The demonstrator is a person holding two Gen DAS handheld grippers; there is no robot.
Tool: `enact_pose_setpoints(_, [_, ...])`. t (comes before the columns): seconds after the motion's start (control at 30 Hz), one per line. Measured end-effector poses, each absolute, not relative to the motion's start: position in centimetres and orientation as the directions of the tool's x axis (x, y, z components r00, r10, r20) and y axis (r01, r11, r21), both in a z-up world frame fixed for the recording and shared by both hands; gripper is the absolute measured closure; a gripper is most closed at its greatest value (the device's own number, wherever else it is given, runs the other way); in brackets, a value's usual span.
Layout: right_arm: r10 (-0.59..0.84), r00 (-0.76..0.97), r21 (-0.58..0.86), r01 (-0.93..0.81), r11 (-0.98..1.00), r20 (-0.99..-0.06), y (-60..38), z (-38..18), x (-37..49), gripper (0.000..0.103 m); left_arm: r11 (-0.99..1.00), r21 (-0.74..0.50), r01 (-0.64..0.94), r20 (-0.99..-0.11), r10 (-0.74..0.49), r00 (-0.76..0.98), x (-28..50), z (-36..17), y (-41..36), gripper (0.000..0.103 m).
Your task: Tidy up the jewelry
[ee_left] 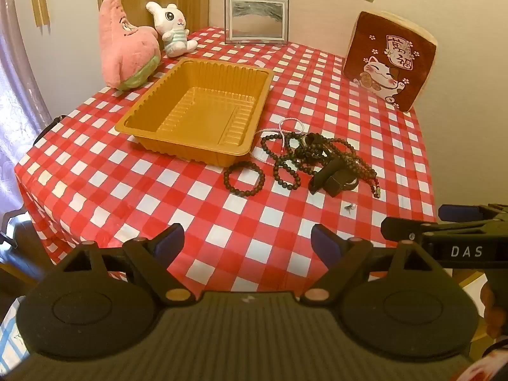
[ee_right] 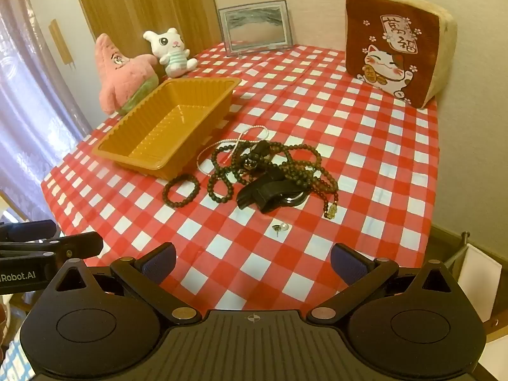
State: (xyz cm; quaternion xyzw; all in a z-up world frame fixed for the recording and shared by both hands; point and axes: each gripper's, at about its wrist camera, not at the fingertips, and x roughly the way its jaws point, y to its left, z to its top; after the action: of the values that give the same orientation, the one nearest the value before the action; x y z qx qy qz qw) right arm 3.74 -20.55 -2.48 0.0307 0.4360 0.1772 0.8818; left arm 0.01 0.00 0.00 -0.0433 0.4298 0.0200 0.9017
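Observation:
An empty orange plastic tray (ee_left: 149,112) (ee_right: 127,155) sits on the red-and-white checked tablecloth. To its right lies a tangled heap of dark bead necklaces (ee_left: 317,155) (ee_right: 285,165) with a thin pink-white strand and a black watch (ee_left: 333,179) (ee_right: 270,195). A single dark bead bracelet (ee_left: 243,177) (ee_right: 181,189) lies beside the tray's near corner. A small pearl earring (ee_left: 349,207) (ee_right: 281,228) rests nearer to me. My left gripper (ee_left: 247,241) and right gripper (ee_right: 252,262) both hover open over the table's near edge, holding nothing.
At the back stand a pink star plush (ee_left: 127,44), a white rabbit plush (ee_left: 173,28), a framed picture (ee_left: 256,19) and a brown lucky-cat cushion (ee_left: 389,60). The table ends close to the wall at the right.

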Motion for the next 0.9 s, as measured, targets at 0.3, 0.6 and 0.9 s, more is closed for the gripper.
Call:
enact_pose_setpoints(0.3, [0.339,0.556,0.208,-0.286,0.935,-0.759,-20.42,-2.53,3.86,0.0,0.995,-0.066,-0.073,-0.778,-0.006,0.629,0.02,0.0,0.01,0.017])
enact_pose_setpoints(0.6, [0.336,0.557,0.205,-0.285,0.936,-0.76,-20.44,-2.4,3.86,0.0,0.995,-0.067,-0.072,-0.777,-0.007,0.629,0.01,0.01,0.02,0.017])
enact_pose_setpoints(0.9, [0.336,0.558,0.204,-0.287,0.936,-0.759,-20.4,-2.26,3.74,0.0,0.995,-0.067,-0.074,-0.777,-0.006,0.629,0.02,0.0,0.02,0.017])
